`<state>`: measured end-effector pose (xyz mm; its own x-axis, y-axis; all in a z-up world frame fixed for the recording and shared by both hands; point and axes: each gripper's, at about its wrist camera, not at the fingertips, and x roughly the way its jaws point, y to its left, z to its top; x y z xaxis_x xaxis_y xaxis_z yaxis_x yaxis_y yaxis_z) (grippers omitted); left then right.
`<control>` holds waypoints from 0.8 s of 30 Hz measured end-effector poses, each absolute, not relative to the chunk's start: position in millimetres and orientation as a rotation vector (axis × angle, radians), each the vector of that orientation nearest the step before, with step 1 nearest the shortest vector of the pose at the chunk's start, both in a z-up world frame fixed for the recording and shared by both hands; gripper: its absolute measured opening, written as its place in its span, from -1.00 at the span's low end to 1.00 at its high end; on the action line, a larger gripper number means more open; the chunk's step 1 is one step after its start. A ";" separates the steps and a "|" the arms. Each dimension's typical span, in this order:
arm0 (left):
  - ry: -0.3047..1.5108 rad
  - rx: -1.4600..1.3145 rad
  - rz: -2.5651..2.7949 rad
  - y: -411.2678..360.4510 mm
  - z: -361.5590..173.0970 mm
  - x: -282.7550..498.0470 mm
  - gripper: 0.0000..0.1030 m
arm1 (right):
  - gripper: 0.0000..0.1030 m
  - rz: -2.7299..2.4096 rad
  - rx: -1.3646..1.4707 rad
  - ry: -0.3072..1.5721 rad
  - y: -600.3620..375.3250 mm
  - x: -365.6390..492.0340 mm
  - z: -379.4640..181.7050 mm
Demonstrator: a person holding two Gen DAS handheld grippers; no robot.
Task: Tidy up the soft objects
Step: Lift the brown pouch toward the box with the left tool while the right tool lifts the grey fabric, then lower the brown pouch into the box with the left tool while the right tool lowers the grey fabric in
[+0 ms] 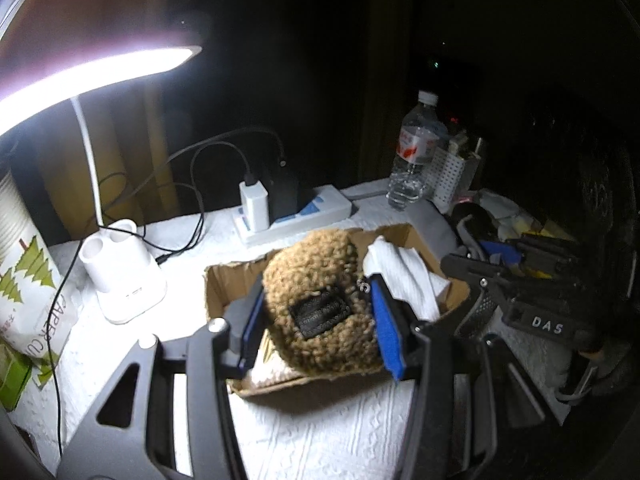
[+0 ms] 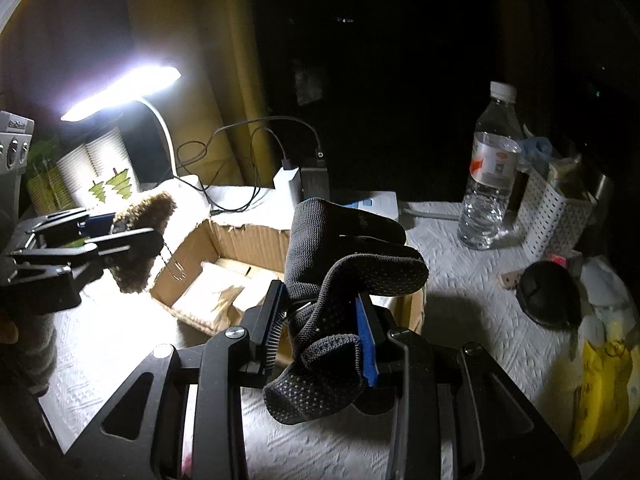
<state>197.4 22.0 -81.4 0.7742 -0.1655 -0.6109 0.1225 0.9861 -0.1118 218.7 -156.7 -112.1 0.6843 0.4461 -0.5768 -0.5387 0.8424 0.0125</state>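
Your left gripper (image 1: pixel 318 320) is clamped on the fuzzy pouch (image 1: pixel 320 296) right over the box (image 1: pixel 224 280), ready to drop. Your right gripper (image 2: pixel 320 324) pinches the glove (image 2: pixel 344 280) at the box's 5 o'clock, probably waiting its turn.

A fuzzy brown pouch (image 1: pixel 320 300) is clamped between the left fingers; dark dotted gloves (image 2: pixel 340 292) are pinched between the right fingers.
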 end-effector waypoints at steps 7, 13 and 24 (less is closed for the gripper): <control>0.688 -0.074 -0.155 24.7 -95.7 214.9 -0.04 | -0.32 0.572 -0.160 0.598 -145.5 237.4 -115.6; 0.729 -0.094 -0.145 28.9 -115.0 233.0 -0.04 | -0.32 0.596 -0.150 0.604 -134.1 253.9 -125.3; 0.796 -0.118 -0.149 30.8 -149.7 257.1 -0.04 | -0.32 0.597 -0.155 0.676 -122.4 277.4 -157.2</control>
